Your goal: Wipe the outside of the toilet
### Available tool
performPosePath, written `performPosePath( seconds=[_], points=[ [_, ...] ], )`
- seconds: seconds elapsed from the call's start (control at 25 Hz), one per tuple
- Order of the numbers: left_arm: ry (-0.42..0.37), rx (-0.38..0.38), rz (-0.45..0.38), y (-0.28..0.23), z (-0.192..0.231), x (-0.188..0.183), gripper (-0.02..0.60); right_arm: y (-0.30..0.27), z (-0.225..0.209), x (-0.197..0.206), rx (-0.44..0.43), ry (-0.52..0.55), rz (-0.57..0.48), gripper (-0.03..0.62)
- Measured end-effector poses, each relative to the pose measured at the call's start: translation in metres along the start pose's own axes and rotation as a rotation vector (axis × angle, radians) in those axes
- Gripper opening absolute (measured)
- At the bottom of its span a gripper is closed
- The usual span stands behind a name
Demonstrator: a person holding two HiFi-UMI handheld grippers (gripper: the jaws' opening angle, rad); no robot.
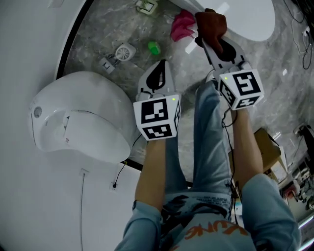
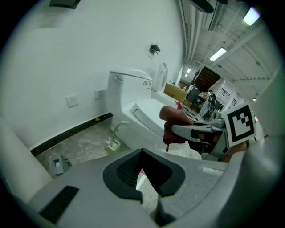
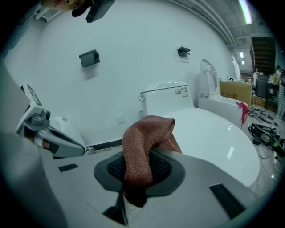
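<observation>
A white toilet (image 1: 248, 14) stands at the top right of the head view, its shut lid (image 3: 209, 133) and tank (image 3: 167, 95) filling the right gripper view. My right gripper (image 1: 208, 37) is shut on a reddish-brown cloth (image 1: 212, 22), held just off the lid's near edge. The cloth (image 3: 144, 147) drapes over the jaws of the right gripper (image 3: 138, 171). My left gripper (image 1: 160, 63) hangs lower over the floor, shut and holding nothing. From the left gripper (image 2: 142, 153) I see the toilet (image 2: 138, 107) and the cloth (image 2: 176, 127) in front of it.
A second white toilet (image 1: 73, 117) sits at the left against the wall. On the marble floor lie a pink rag (image 1: 182, 25), a green object (image 1: 154, 47) and a white round fitting (image 1: 125, 51). A cardboard box (image 1: 267, 147) and cables are at the right. The person's legs stand below.
</observation>
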State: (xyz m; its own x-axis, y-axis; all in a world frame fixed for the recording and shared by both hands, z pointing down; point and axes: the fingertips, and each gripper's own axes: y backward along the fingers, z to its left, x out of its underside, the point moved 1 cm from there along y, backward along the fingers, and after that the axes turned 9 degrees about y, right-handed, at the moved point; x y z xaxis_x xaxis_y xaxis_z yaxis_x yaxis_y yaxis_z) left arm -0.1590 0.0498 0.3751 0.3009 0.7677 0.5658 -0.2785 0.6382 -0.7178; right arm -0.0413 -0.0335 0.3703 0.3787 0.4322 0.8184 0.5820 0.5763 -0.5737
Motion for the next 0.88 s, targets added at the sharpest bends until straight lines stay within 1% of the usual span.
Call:
performPosePath(
  seconds=[0.16, 0.32, 0.6, 0.88],
  points=[
    [0.024, 0.001, 0.01, -0.014, 0.006, 0.013, 0.0, -0.045, 0.003, 0.014, -0.037, 0.037, 0.02, 0.072],
    [0.046, 0.004, 0.024, -0.024, 0.01, 0.021, 0.0, -0.083, 0.003, 0.023, -0.047, 0.027, 0.034, 0.072],
    [0.035, 0.001, 0.057, -0.035, 0.01, 0.02, 0.0, -0.13, -0.009, 0.044, -0.019, -0.078, 0.064, 0.072],
    [0.043, -0.009, 0.076, -0.047, 0.004, 0.025, 0.0, -0.135, -0.032, 0.058, 0.025, -0.182, 0.065, 0.072]
  ],
)
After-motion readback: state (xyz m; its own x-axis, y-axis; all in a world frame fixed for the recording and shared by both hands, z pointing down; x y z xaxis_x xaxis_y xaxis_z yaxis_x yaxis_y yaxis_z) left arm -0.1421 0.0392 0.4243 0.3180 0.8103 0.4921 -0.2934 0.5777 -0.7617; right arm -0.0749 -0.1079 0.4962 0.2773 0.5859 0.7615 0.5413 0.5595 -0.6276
